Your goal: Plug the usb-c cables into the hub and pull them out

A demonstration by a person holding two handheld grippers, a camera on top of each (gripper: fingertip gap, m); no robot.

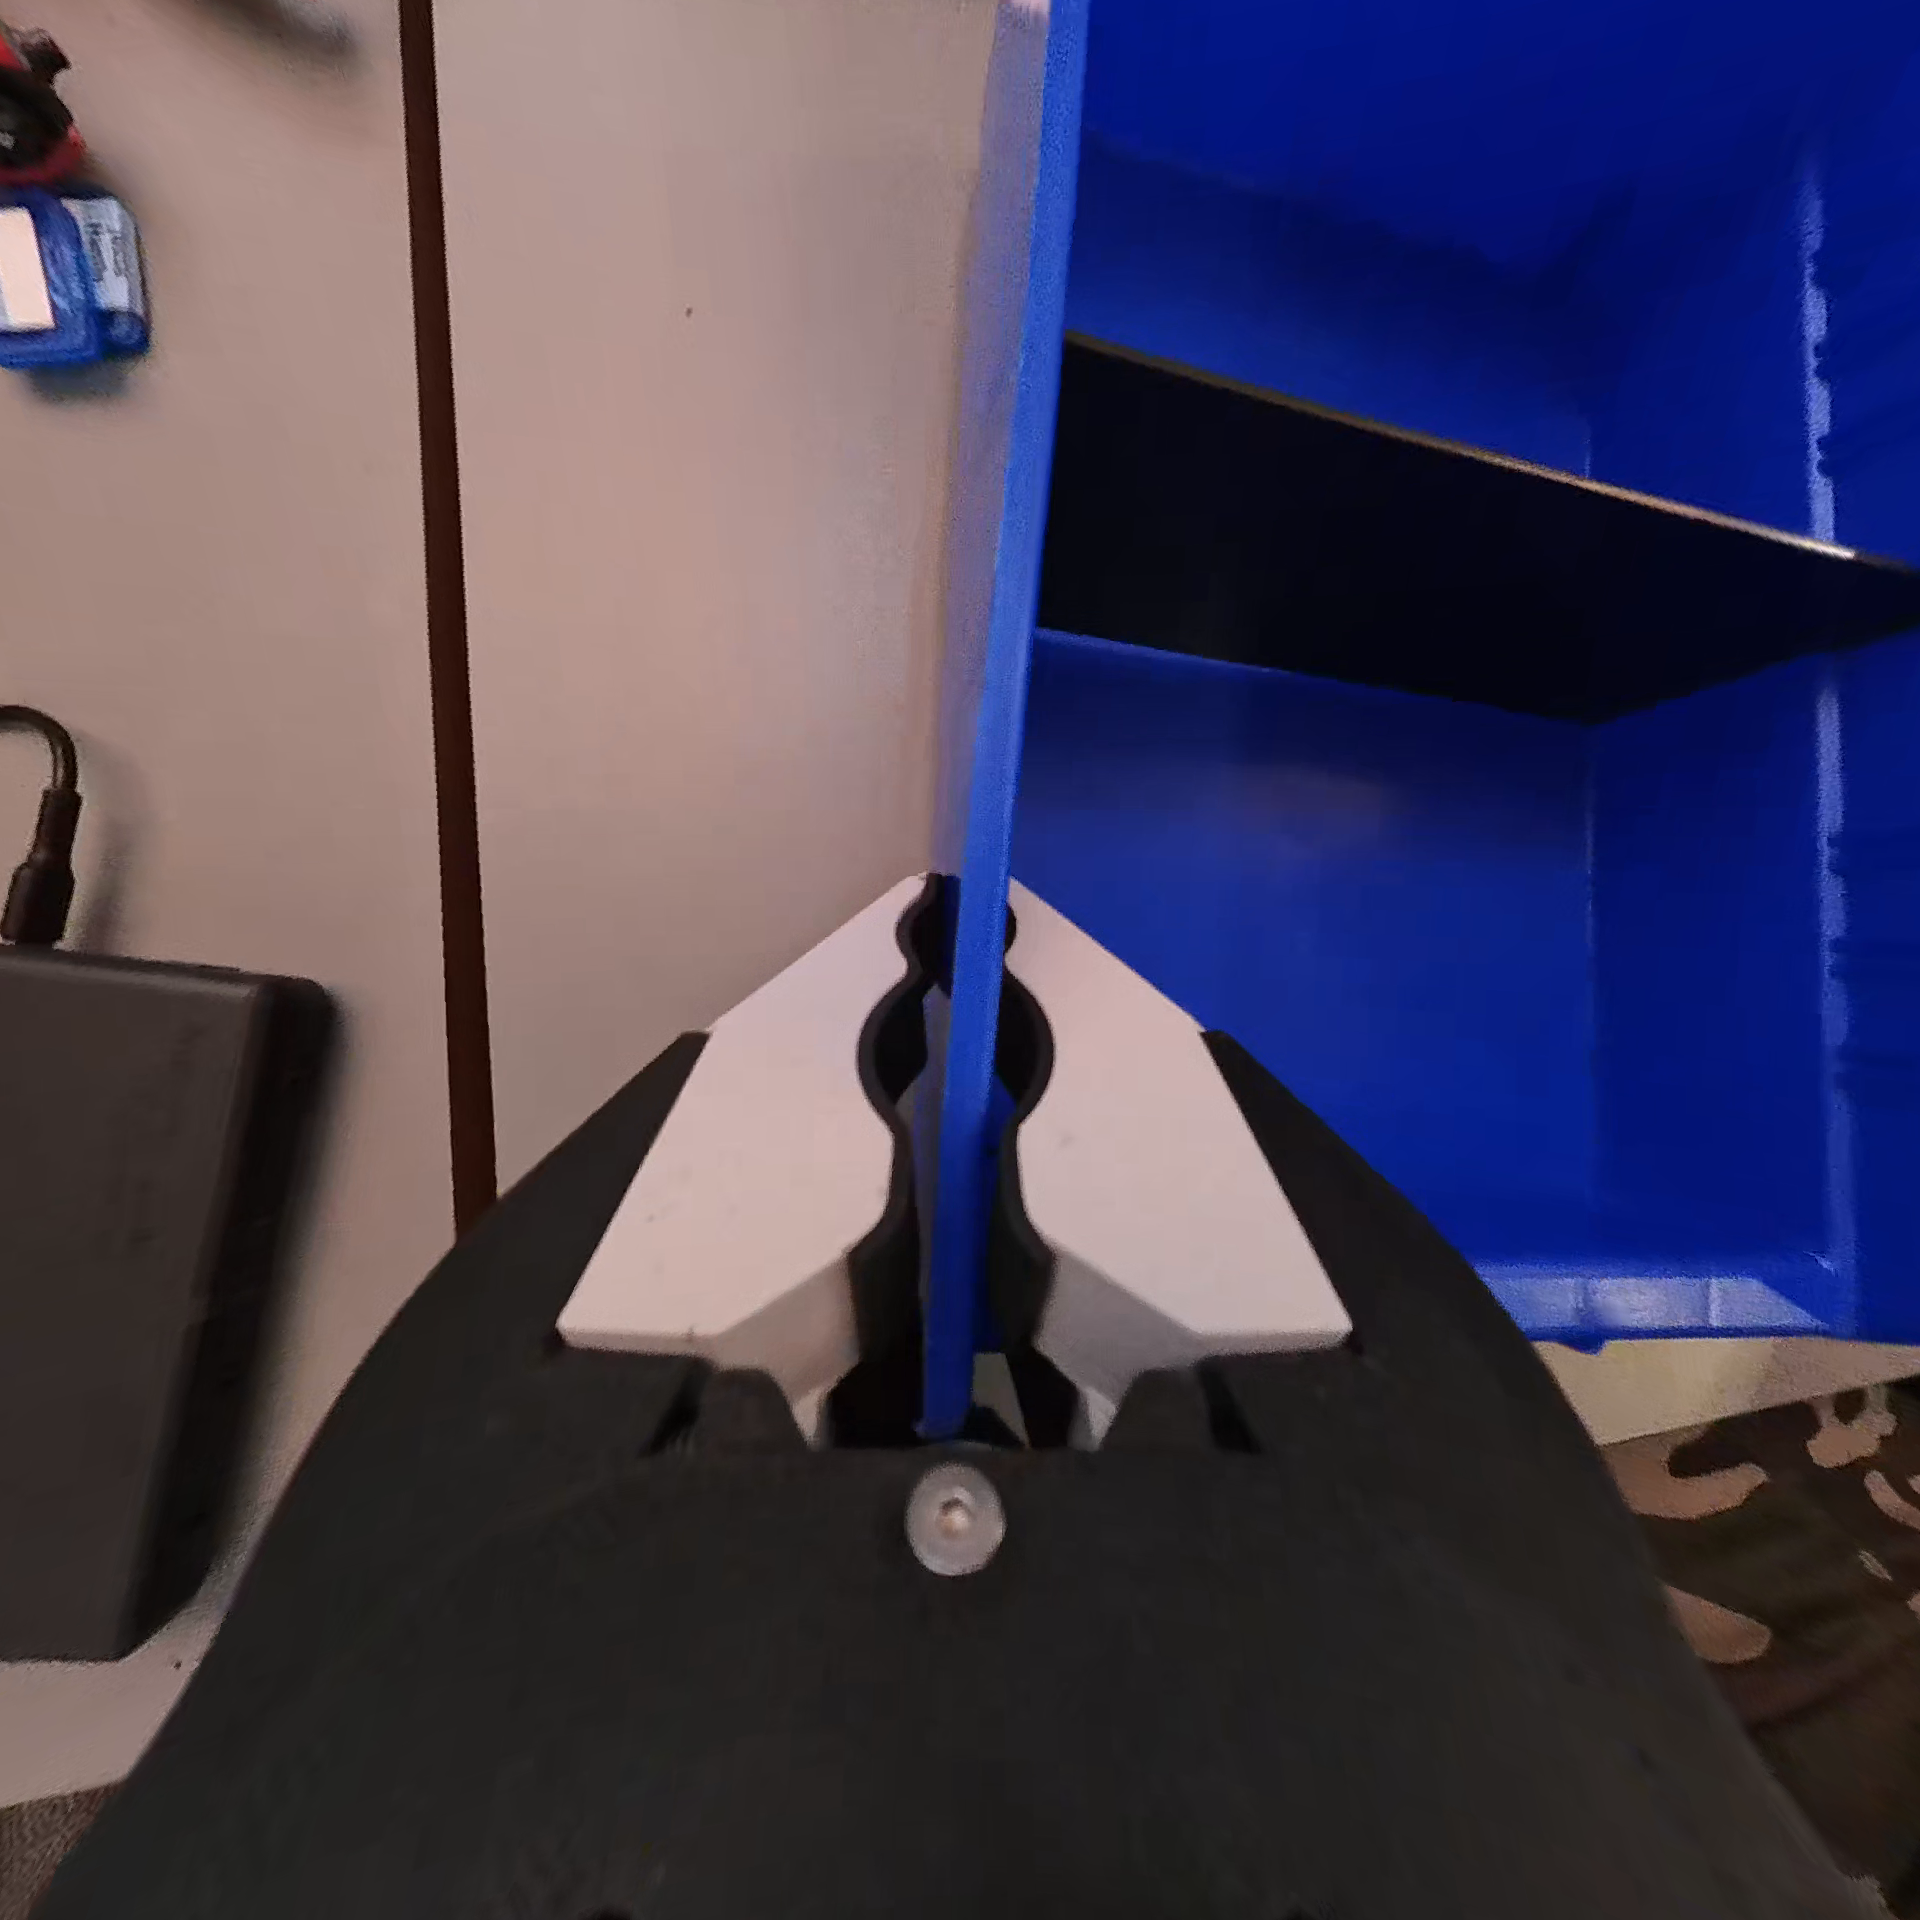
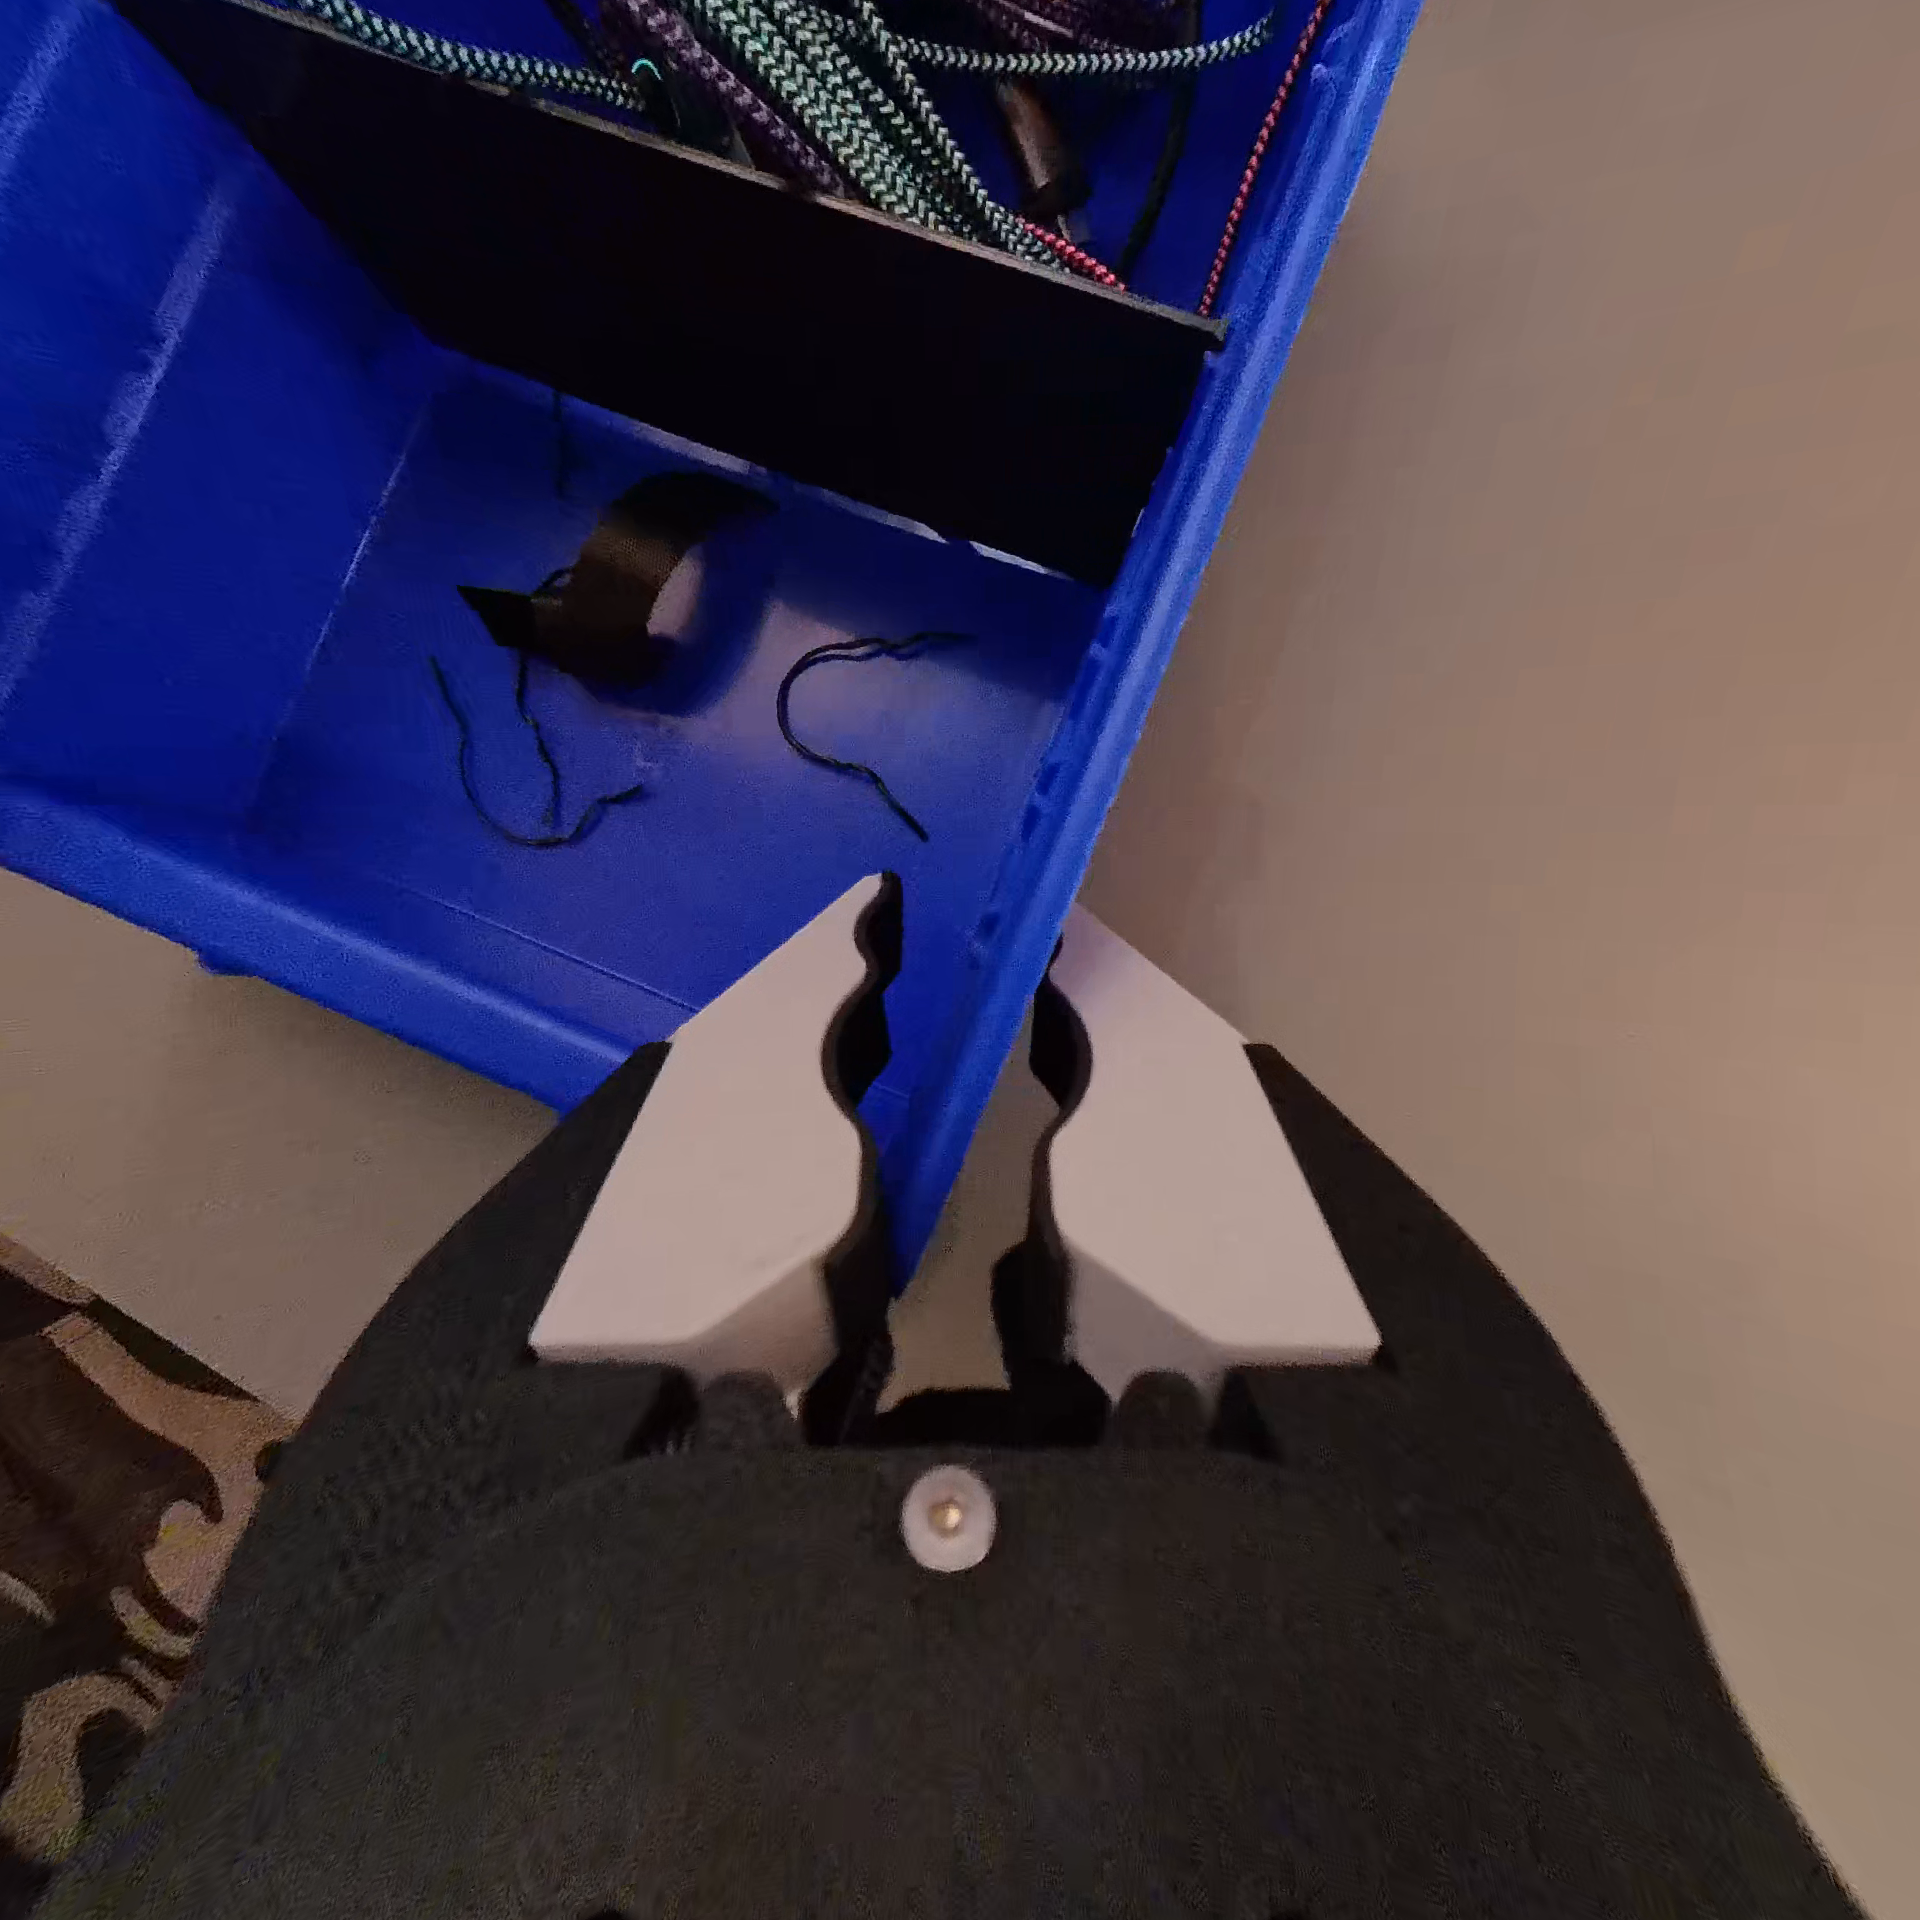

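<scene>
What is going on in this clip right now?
A person holds a gripper in each hand, and both are clamped on a blue bin. The left gripper pinches one side wall of the blue bin; the right gripper straddles the opposite wall. A black divider splits the bin: braided cables lie behind it, and the near compartment holds only a black strap and loose threads. A black box sits to the left. No cable is being handled yet.
</scene>
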